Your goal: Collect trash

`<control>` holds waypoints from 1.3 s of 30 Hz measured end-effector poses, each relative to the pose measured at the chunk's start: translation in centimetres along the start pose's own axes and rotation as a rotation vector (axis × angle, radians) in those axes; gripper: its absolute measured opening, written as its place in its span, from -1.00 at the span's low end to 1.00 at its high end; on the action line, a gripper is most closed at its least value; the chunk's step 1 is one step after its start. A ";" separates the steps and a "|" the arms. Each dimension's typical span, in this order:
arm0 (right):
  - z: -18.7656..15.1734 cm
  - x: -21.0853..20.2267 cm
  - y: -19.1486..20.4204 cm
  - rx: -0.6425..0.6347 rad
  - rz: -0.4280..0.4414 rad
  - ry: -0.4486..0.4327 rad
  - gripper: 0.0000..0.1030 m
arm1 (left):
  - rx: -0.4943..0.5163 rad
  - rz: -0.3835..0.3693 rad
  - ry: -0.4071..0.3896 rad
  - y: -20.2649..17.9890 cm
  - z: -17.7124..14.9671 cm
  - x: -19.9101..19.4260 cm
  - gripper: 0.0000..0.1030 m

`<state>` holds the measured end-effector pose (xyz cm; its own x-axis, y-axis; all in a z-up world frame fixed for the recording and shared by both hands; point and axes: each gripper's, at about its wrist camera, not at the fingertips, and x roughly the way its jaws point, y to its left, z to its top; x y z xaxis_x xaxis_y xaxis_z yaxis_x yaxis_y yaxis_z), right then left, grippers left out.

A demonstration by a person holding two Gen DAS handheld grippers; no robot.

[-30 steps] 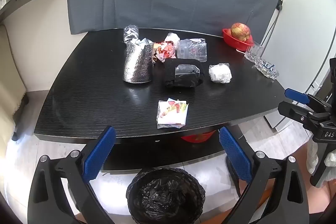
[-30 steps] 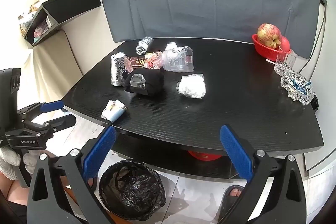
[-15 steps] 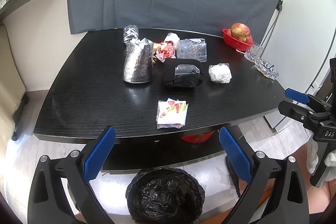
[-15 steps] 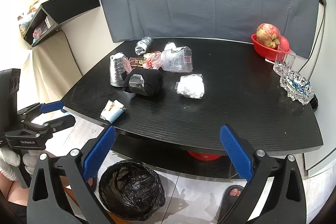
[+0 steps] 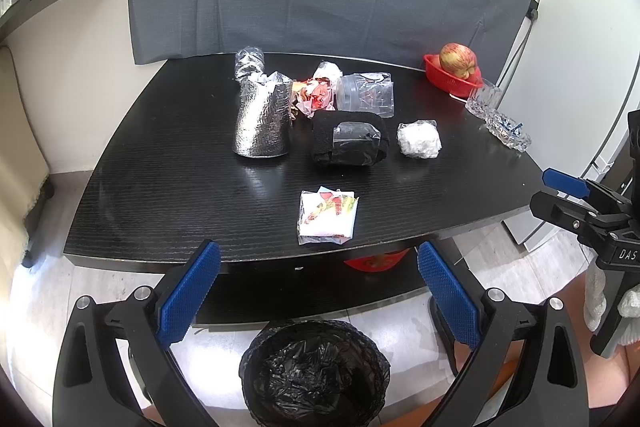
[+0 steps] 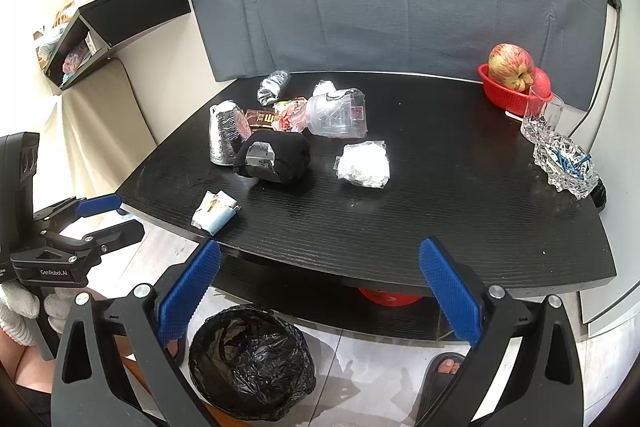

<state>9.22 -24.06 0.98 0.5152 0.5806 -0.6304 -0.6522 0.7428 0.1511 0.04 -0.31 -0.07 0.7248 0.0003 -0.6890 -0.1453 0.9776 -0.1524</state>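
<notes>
Nothing has moved since earlier. Left gripper (image 5: 318, 285) and right gripper (image 6: 320, 285), both spread wide and empty, hover short of the table (image 5: 168, 187), the flat wrapper (image 5: 327, 214) just beyond the left one. Black-lined trash bin (image 5: 314, 373) below holds only its bag; red basket (image 5: 450, 81) holds an apple (image 5: 458, 59).

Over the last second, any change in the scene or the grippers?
Almost none. The right wrist view has eased slightly, so the table sits marginally lower in frame; nothing on it moved. Nothing was grasped or released. Left gripper and right gripper stay open and empty, held short of the table edge above the bin. The flat wrapper, black bundle and white wad are unmoved.
</notes>
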 end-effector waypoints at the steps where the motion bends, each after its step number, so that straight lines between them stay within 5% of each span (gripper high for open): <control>1: 0.0 0.0 0.0 0.000 0.000 0.000 0.93 | -0.001 0.000 0.000 0.0 0.0 0.0 0.87; 39: 0.0 0.0 0.1 -0.004 -0.004 -0.002 0.93 | -0.001 0.001 0.001 0.1 0.0 0.0 0.87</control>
<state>9.18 -23.93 1.00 0.5188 0.5780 -0.6299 -0.6521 0.7440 0.1457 -0.01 -0.24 -0.09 0.7236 0.0013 -0.6902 -0.1466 0.9775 -0.1519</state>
